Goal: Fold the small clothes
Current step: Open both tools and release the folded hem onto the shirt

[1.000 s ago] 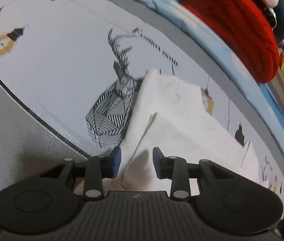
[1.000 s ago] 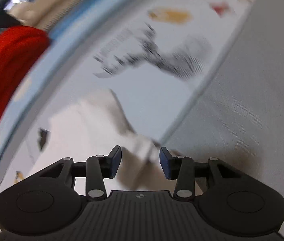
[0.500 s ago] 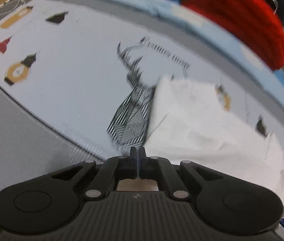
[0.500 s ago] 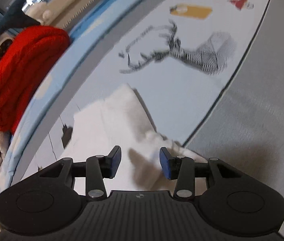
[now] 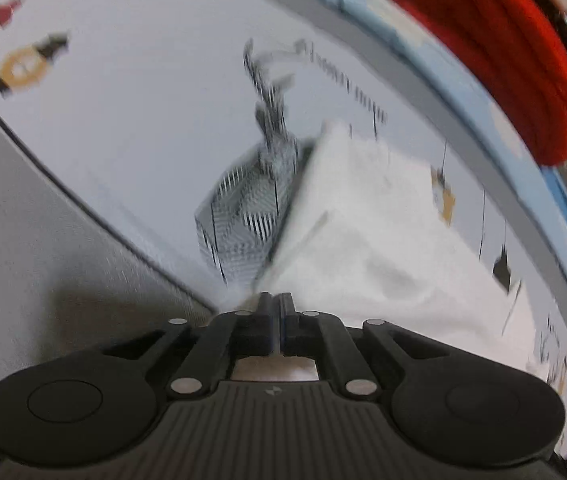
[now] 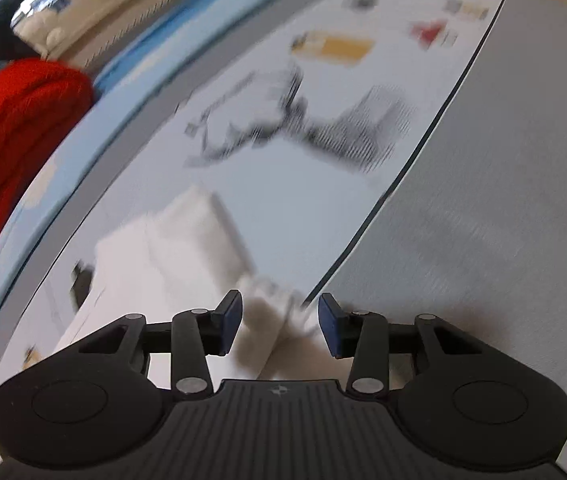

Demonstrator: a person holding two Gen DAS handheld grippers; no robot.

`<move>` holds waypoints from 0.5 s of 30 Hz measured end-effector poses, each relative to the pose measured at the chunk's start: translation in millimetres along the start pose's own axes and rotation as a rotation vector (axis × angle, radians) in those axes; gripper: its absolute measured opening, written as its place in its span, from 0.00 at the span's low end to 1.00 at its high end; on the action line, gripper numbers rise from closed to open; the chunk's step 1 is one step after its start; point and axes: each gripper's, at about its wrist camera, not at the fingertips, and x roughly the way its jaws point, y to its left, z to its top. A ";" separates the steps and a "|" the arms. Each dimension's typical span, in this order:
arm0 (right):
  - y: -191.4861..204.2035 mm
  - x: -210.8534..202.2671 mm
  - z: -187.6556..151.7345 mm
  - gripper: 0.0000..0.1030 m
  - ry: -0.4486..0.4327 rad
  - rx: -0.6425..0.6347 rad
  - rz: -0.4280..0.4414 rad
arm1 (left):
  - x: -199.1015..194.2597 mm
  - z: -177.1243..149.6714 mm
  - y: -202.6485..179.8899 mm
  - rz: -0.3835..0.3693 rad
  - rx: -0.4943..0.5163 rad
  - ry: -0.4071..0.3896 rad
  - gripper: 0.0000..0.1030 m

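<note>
A small white garment (image 5: 367, 240) lies partly folded on a pale printed bed cover (image 5: 143, 120). My left gripper (image 5: 276, 302) is shut on the garment's near corner edge, with cloth showing behind the closed fingers. In the right wrist view the same white garment (image 6: 171, 256) lies ahead and to the left. My right gripper (image 6: 279, 320) is open, its blue pads either side of a near corner of the cloth, not closed on it. Both views are blurred by motion.
A red knitted item (image 5: 495, 52) lies at the far edge, also in the right wrist view (image 6: 11, 140). A striped deer print (image 5: 251, 216) marks the cover beside the garment. A grey border band (image 6: 503, 200) runs along the near side.
My left gripper closed on the garment's near corner between one second and half a second ago and stays shut. My right gripper stays open over its corner while the view shifts.
</note>
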 end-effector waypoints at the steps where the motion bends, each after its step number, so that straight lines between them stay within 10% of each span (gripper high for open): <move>1: -0.5 -4.0 2.2 0.43 -0.040 -0.003 -0.018 | -5.3 3.8 0.0 0.006 0.006 -0.044 0.07; 5: 1.5 -18.4 7.6 0.43 -0.133 0.011 0.070 | -3.7 16.2 2.7 -0.089 -0.015 -0.052 0.07; 9: 11.3 -0.6 4.5 0.43 0.013 -0.032 0.256 | 2.9 21.4 -5.5 -0.149 0.048 -0.043 0.07; 15: 0.8 43.8 -5.8 0.42 0.216 -0.030 0.104 | 6.2 13.7 -14.1 -0.101 0.144 -0.083 0.09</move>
